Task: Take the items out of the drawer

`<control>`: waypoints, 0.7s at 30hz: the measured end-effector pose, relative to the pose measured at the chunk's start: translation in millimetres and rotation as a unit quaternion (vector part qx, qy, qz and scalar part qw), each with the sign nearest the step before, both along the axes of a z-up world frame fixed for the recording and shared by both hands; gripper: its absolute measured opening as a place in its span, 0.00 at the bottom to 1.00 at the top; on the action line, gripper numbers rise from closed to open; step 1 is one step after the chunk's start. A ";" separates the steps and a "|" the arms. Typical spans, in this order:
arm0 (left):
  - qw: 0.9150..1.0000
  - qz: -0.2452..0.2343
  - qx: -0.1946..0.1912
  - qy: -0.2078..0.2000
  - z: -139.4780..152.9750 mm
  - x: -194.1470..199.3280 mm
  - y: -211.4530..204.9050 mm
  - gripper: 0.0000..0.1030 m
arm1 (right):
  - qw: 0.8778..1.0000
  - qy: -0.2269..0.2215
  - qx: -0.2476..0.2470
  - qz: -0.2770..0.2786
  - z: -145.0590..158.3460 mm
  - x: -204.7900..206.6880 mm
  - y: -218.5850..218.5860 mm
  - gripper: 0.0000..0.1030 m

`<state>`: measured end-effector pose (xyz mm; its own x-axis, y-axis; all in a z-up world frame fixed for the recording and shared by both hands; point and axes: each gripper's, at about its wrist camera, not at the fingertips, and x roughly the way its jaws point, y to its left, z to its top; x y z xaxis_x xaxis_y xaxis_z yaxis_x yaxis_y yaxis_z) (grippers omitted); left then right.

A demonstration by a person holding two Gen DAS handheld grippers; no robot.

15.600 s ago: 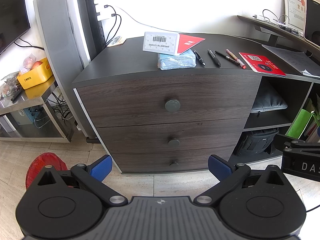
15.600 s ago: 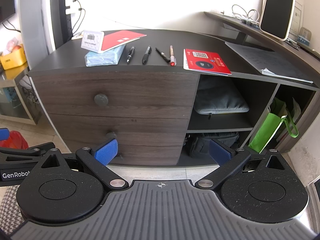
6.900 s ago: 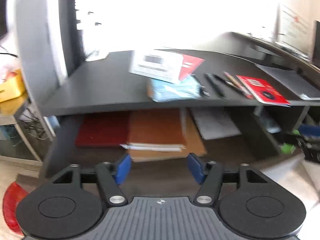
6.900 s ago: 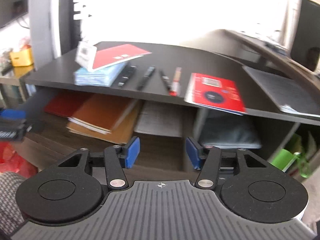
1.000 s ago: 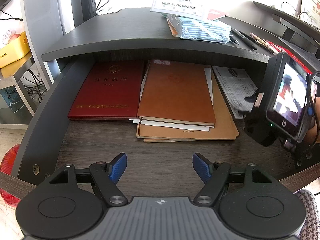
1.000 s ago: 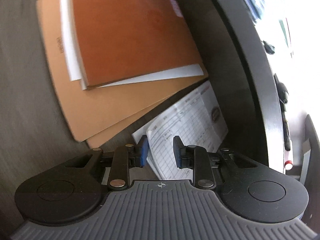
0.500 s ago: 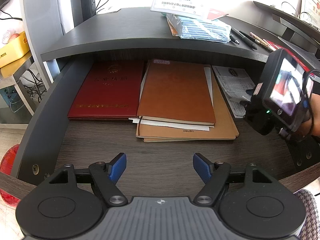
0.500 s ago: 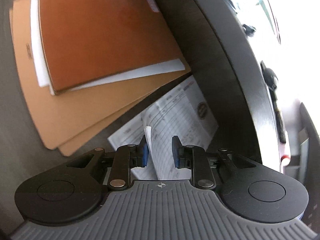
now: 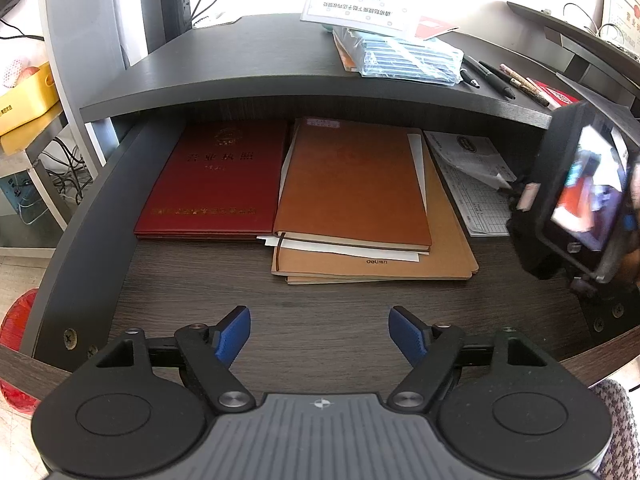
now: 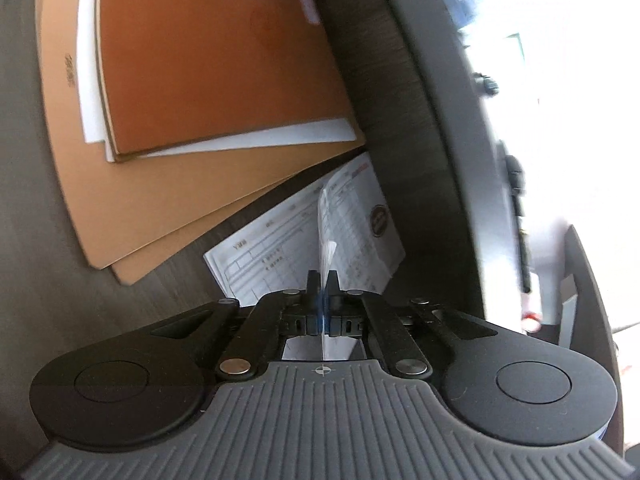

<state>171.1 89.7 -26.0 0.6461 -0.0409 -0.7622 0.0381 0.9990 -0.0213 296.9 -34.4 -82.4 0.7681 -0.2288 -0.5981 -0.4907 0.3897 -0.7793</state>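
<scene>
At the drawer's (image 9: 100,184) far right, the right gripper (image 10: 322,280) pinches the top paper sheet (image 10: 352,216); the left gripper (image 9: 320,326) hangs wide, holding nothing. Pulled quickly, that thin sheet could tear or slip free.

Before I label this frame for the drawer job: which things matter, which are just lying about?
Job:
drawer
printed form, pinched by right tool
brown notebook
tan folders
red booklet
left tool, open

Lying about:
pens
blue packet
barcode sheet
</scene>
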 end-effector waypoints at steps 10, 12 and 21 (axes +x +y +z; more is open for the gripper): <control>1.000 0.001 0.000 0.006 -0.4 4.7 0.3 0.76 | 0.999 0.000 0.034 -0.015 19.3 0.2 -9.6 0.05; 1.000 0.000 0.000 0.007 -0.2 5.2 0.6 0.76 | 0.999 0.007 0.049 -0.014 15.1 6.9 -9.3 0.18; 1.000 0.000 -0.001 0.010 -0.1 8.2 1.2 0.76 | 0.990 0.042 0.127 -0.040 14.4 36.4 -27.1 0.23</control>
<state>179.3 90.9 -26.1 0.6302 -0.0434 -0.7753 0.0382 0.9990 -0.0248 333.3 -61.5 -68.1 0.6983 -0.1215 -0.7054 -0.5092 0.6083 -0.6088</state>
